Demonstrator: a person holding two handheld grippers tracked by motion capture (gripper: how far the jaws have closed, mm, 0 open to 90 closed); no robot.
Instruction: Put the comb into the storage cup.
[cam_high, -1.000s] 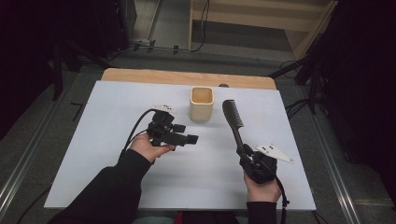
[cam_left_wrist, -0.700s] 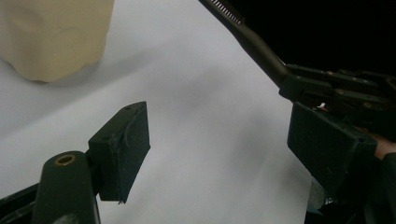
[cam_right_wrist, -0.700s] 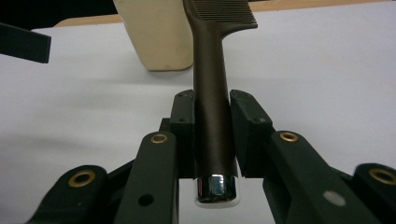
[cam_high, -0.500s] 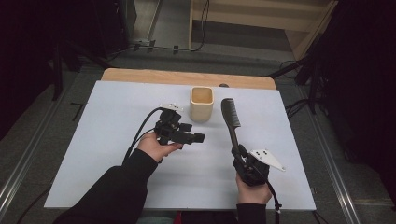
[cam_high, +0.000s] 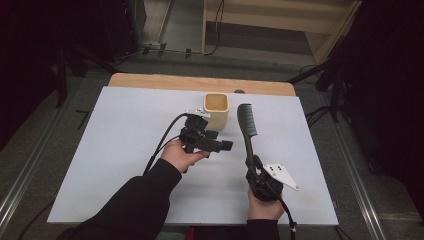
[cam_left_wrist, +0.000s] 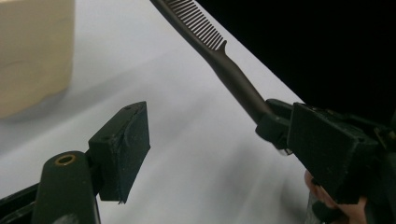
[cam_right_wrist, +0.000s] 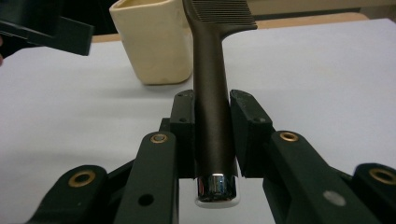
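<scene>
Your right gripper (cam_high: 248, 161) is clamping the handle of a dark brown plastic comb (cam_high: 246, 131); in the right gripper view both black pads (cam_right_wrist: 183, 135) are pressing against the handle's sides, just above its chrome end cap (cam_right_wrist: 217, 186). The comb is pointing away from you over the white table cover (cam_high: 125, 130), toothed end near the cream square-mouthed ceramic cup (cam_high: 216, 110) and apart from it, just to its right in the high view.

Your left gripper (cam_high: 222, 145) is hovering in front of the cup, jaws aiming toward the comb. In the left gripper view one pad (cam_left_wrist: 123, 147) is showing, with bare table cover beside it and the comb handle (cam_left_wrist: 233, 77) running past farther off, so the jaws are standing released with nothing between them. Your left hand (cam_high: 180, 156) is wrapping the gripper body, its cable (cam_high: 162, 142) looping over the cover.

The cup is standing upright near the far wooden table edge (cam_high: 165, 82).
</scene>
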